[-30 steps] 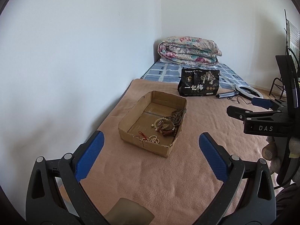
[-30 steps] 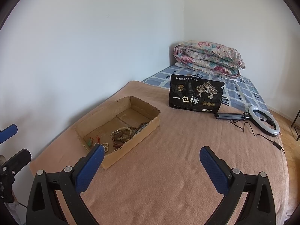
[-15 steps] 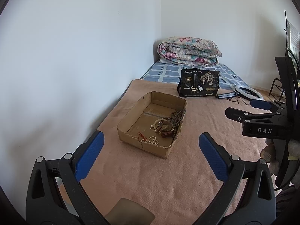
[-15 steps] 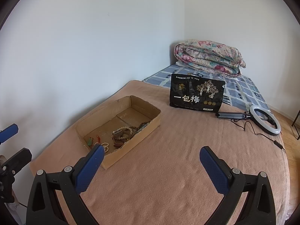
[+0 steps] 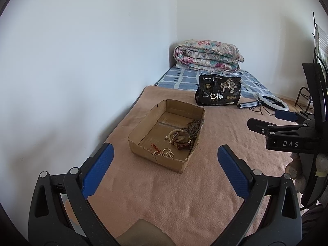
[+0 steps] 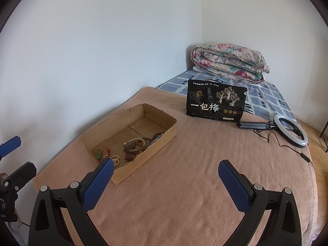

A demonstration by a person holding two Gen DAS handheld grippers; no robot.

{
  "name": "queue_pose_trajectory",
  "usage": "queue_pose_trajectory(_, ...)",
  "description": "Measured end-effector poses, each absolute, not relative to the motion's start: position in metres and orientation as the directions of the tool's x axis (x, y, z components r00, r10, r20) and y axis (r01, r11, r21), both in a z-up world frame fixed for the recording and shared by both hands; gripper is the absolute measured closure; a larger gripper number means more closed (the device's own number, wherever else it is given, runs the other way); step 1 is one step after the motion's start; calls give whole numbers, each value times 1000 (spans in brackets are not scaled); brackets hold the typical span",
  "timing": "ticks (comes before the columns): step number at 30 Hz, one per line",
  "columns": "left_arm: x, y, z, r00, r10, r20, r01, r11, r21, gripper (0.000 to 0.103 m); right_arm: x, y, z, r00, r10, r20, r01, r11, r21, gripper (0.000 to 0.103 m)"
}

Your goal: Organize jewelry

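An open, shallow cardboard box (image 5: 143,131) (image 6: 164,132) sits on a peach blanket on the bed. Inside lie a heap of bead bracelets (image 5: 180,137) (image 6: 136,146), a white pearl string (image 5: 167,153) (image 6: 115,160) and a red cord with a green pendant (image 6: 100,153). My left gripper (image 5: 164,164) is open and empty, held above the blanket short of the box. My right gripper (image 6: 166,174) is open and empty, to the right of the box. The right gripper also shows at the right edge of the left wrist view (image 5: 274,121).
A black snack bag (image 5: 218,93) (image 6: 215,102) stands behind the box. A ring light on a small tripod (image 6: 291,131) lies with its cable at the right. A folded floral quilt (image 6: 227,61) sits in the far corner. The white wall runs along the left.
Both grippers have drifted slightly; the box sits a little further off in the left wrist view. Nothing was taken hold of.
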State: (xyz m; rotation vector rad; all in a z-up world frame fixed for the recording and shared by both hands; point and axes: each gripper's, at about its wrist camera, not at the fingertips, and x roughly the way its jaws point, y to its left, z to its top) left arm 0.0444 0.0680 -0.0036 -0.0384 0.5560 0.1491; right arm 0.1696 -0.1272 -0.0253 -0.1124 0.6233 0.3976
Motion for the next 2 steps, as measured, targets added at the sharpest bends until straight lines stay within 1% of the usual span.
queue_pose_trajectory(2,45,68,-4,839,129,-529,-150,989,5,0,170,-127,-25,739,327,-588,-394,919,16,0)
